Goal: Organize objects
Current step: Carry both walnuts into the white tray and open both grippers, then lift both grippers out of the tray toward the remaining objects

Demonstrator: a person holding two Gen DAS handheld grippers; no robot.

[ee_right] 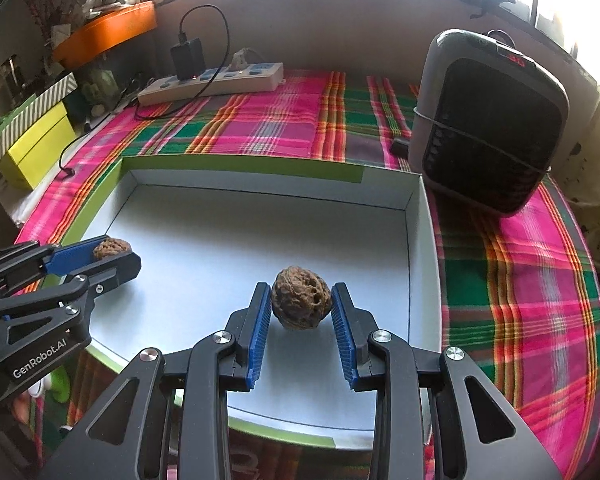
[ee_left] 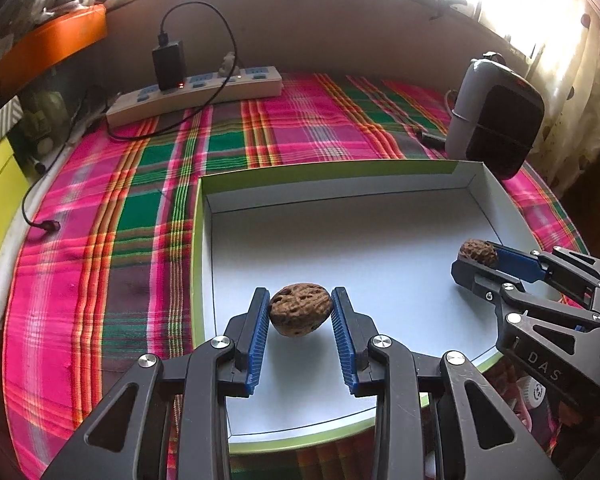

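Each walnut sits clamped between blue pads: left gripper (ee_left: 300, 312) holds one walnut (ee_left: 301, 309), right gripper (ee_right: 300, 308) the other walnut (ee_right: 301, 303), above the white box (ee_right: 228, 196) floor, seemingly just touching. Lower gently, then release; heater (ee_right: 488, 120) stands at two o'clock.

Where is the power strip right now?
In both views the power strip lies at the far left of the plaid cloth, by the wall, beyond the box.

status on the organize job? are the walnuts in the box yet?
Done: nothing lies loose in the box; its floor is bare. In hand: the left gripper grips one walnut and the right gripper grips the other walnut, both over the box floor. Whether they touch the floor is unclear. Left: release both.
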